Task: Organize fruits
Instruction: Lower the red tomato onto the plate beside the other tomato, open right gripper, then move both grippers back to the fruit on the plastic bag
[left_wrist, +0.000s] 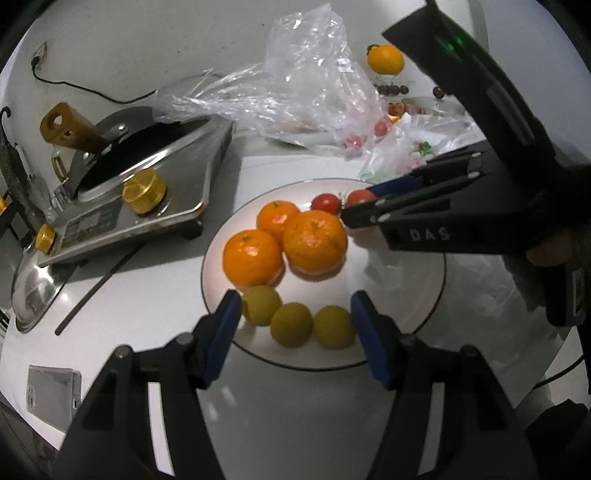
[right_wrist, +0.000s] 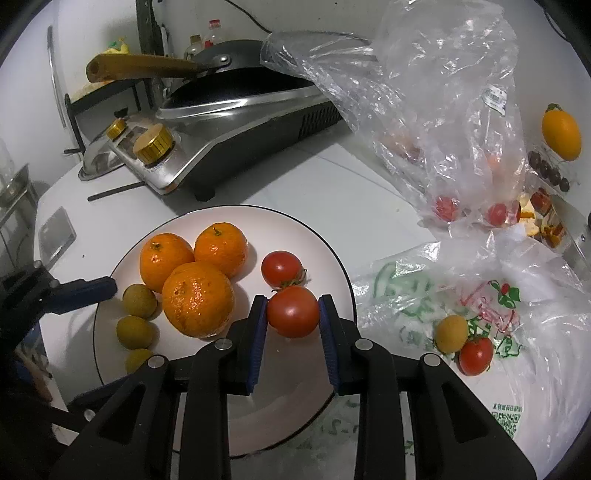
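The right gripper (right_wrist: 293, 314), clamped on a tomato (right_wrist: 293, 312), hangs over the plate (right_wrist: 325, 240) just beside the second tomato (right_wrist: 281, 267), while the left gripper (left_wrist: 295, 314), half open and empty, straddles the three yellow fruits (left_wrist: 291, 324) at the plate's near rim.

A white plate (right_wrist: 332, 258) with a thin dark rim holds three oranges (right_wrist: 198, 300) bunched together, touching. Three small yellow-green round fruits (left_wrist: 291, 324) lie in a row along the rim beside them. One red tomato (right_wrist: 281, 268) rests on the plate past the oranges; a second tomato (right_wrist: 293, 312), just beside it, sits clamped between blue pads.
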